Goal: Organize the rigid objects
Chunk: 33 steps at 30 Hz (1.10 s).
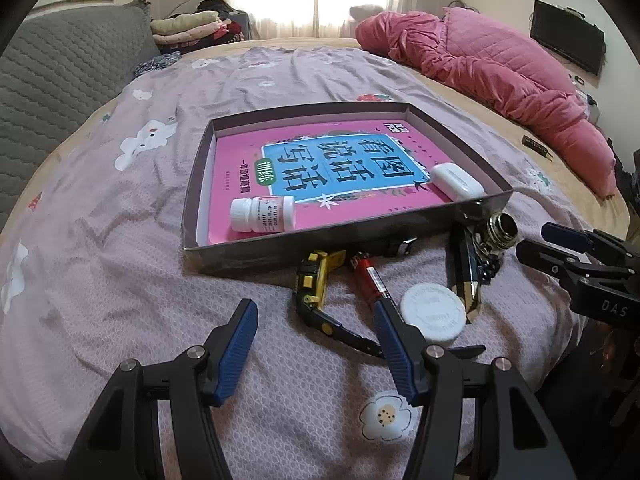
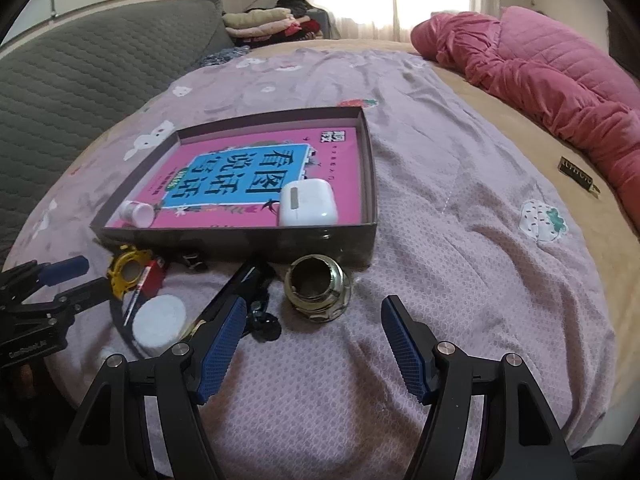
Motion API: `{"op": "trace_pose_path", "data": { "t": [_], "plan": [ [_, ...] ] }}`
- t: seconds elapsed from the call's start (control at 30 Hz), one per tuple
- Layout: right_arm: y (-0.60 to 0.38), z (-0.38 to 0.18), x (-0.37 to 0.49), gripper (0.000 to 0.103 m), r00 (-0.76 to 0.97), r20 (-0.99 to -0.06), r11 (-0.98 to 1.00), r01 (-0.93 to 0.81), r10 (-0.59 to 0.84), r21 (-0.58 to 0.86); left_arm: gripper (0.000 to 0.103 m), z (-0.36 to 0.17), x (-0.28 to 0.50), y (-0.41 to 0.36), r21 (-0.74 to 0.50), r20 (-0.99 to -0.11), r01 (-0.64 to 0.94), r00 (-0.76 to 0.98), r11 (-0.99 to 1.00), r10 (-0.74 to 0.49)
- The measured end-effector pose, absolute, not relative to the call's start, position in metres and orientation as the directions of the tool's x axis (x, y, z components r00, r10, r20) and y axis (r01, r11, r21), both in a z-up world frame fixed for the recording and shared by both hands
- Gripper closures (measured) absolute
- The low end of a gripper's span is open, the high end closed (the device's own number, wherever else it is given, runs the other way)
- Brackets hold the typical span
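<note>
Now both tools hang over the bed (image 1: 120,264), close to the near wall of a shallow box (image 1: 280,252). The left tool (image 1: 316,322) is released, its blue pads apart, and nothing is between them. The right tool (image 2: 312,320) is released too and holds nothing.

Inside the box lies a pink book (image 1: 320,160). On the book rests a white pill bottle (image 1: 262,214) on its side, near the front left corner, and a white earbud case (image 1: 456,180) near the front right corner.

Outside the box, on the purple bed cover, several things wait just beside the front wall: a yellow and black watch (image 1: 316,276), a red lighter (image 1: 368,276), a round white lid (image 1: 434,312), a dark folded tool (image 1: 464,264) and a metal fitting (image 2: 318,288). The metal fitting stands just ahead of the right tool, between its fingers' lines but not touched. The watch strap passes under the left tool's right finger (image 1: 394,344).
</note>
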State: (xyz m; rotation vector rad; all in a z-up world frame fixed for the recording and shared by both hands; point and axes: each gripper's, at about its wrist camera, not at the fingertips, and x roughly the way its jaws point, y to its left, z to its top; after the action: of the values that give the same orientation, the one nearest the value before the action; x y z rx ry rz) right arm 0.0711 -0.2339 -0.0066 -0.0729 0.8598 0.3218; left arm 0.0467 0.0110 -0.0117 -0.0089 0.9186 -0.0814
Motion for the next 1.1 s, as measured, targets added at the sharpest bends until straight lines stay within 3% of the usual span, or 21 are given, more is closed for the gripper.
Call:
{"op": "trace_pose_path", "data": {
  "t": [1.0,1.1],
  "plan": [
    [-0.229,-0.03,0.107,0.032,0.563,-0.804,0.97,-0.232,0.193,0.071,0.043,-0.035,0.074,0.027,-0.082,-0.823,-0.001,0.564,0.997,-0.068],
    [-0.228,-0.032,0.109,0.038,0.564,-0.804,0.971,-0.232,0.188,0.063,0.043,-0.036,0.076,0.028,-0.082,-0.824,-0.004,0.563,0.997,-0.066]
  ]
}}
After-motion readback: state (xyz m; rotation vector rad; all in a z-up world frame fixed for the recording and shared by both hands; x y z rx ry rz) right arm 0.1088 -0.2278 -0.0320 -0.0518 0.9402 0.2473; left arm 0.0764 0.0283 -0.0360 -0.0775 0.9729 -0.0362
